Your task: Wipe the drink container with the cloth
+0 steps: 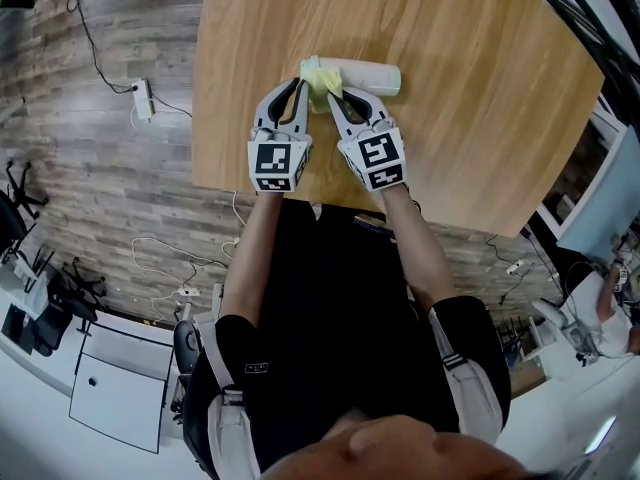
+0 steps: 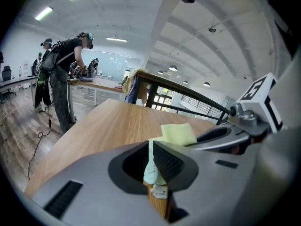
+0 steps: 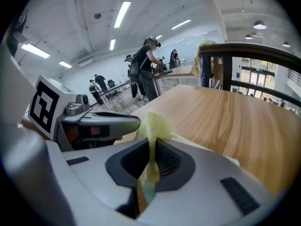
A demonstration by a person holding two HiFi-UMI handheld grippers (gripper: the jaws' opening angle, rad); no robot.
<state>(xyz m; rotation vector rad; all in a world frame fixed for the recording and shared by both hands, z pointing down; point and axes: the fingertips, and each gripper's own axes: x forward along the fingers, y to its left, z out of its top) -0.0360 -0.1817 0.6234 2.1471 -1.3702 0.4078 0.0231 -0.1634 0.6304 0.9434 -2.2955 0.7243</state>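
Observation:
A white cylindrical drink container [image 1: 366, 75] lies on its side on the wooden table [image 1: 480, 118]. A yellow-green cloth [image 1: 319, 80] is bunched over its left end. Both grippers meet at the cloth. My left gripper [image 1: 300, 88] is shut on a pale edge of the cloth [image 2: 151, 166], and the yellow fold [image 2: 178, 134] stands up just beyond its jaws. My right gripper [image 1: 334, 94] is shut on the cloth [image 3: 151, 140], which is pinched upright between its pads. In each gripper view the other gripper shows close alongside. The container is hidden in both gripper views.
The table's near edge [image 1: 300, 196] is just behind the grippers, against the person's body. A power strip [image 1: 144, 98] and cables lie on the floor at the left. A dark railing [image 2: 188, 95] runs past the far side, and people [image 2: 66, 74] stand at distant tables.

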